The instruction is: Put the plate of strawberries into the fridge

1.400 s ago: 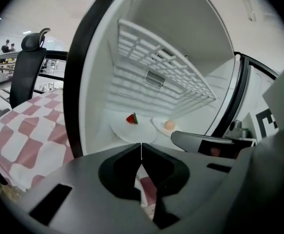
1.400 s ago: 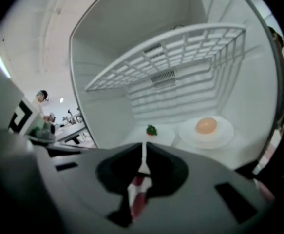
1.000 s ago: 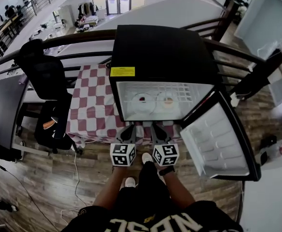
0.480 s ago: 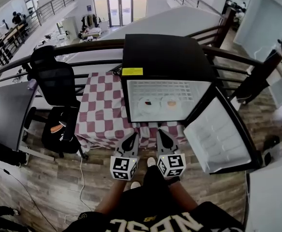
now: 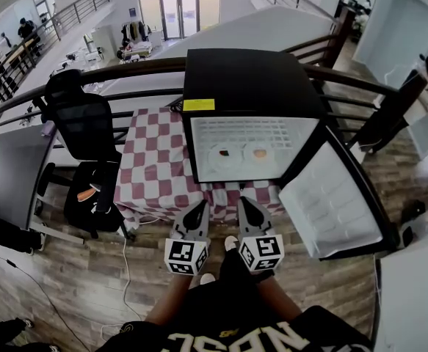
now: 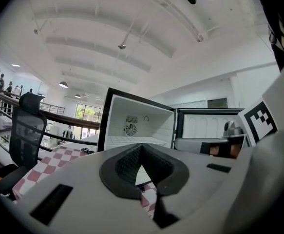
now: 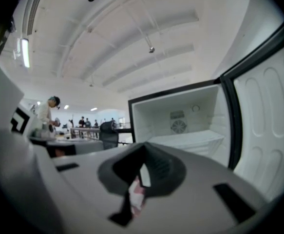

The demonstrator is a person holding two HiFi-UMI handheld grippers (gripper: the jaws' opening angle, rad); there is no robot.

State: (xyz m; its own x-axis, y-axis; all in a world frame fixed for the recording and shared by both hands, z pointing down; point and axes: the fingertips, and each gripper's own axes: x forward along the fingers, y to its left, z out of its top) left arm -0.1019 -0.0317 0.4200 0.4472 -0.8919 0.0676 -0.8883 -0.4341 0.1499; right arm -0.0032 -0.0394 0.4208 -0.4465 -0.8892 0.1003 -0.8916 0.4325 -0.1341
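Note:
A small black fridge point(image 5: 254, 86) stands open on a table with a red-and-white checked cloth point(image 5: 151, 167). On its white floor lie two white plates: the left plate point(image 5: 223, 153) carries something dark red, the right plate point(image 5: 258, 153) something orange. Both grippers hang in front of the fridge, below its opening and apart from the plates. My left gripper point(image 5: 201, 205) is shut and holds nothing; its jaws meet in the left gripper view point(image 6: 141, 148). My right gripper point(image 5: 243, 202) is likewise shut and bare point(image 7: 142, 151). Each gripper view looks into the white fridge interior point(image 6: 137, 130) point(image 7: 180, 126).
The fridge door point(image 5: 331, 204) swings out to the right, beside my right gripper. A black office chair point(image 5: 81, 130) stands left of the table, and a dark railing point(image 5: 125, 68) runs behind. A person point(image 5: 412, 86) stands at the far right on the wooden floor.
Both grippers have drawn back from the fridge's opening toward my body, and the fridge now sits farther off in the head view. In the last half second almost nothing moved.

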